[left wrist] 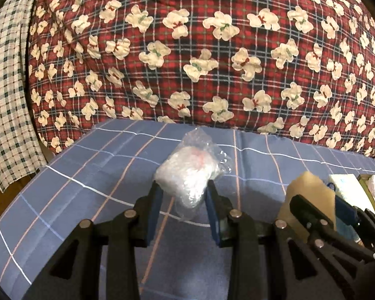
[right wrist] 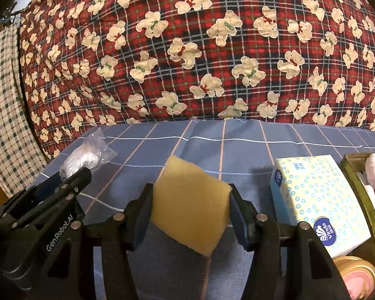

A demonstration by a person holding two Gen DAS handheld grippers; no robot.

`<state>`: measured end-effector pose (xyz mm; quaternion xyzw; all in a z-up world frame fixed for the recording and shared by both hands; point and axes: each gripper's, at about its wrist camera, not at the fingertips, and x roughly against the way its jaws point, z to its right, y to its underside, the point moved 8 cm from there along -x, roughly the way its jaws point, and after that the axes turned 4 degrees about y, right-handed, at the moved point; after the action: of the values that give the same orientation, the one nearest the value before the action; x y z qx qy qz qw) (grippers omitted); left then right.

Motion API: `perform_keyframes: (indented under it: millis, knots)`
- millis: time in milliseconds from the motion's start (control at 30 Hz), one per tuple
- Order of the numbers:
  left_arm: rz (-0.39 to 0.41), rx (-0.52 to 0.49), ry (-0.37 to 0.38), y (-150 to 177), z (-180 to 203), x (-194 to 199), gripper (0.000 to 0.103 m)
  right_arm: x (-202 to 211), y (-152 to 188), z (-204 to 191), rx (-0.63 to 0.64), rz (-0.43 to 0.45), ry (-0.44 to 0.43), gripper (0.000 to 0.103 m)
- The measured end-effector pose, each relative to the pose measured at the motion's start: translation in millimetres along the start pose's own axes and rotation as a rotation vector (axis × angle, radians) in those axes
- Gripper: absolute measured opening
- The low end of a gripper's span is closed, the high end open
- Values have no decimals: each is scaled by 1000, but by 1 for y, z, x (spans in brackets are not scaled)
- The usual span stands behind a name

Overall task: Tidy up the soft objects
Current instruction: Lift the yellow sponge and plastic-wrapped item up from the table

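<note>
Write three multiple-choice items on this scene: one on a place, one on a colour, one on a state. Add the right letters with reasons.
1. Where is the tissue box?
A. right of the sponge
B. left of the plastic bag
C. on the bear-print blanket

2. What colour is the sponge?
A. green
B. yellow
C. pink

3. What is the left claw doing?
A. hanging open and empty
B. gripping the tissue box
C. gripping the plastic bag

Answers: 1 A, the box lies on the blue cloth right of the sponge. 2 B, it is pale yellow between the right claw pads. 3 C, both pads press the bag's sides.
</note>
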<state>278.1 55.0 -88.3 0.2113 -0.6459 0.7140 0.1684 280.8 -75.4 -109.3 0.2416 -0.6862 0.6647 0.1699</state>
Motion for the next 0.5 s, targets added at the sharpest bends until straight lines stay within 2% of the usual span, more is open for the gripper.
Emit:
perform_keyframes:
  millis: [500]
  knots:
    - [92, -12, -39, -4, -1, 21, 33, 21, -5, -3, 15, 100, -24, 59]
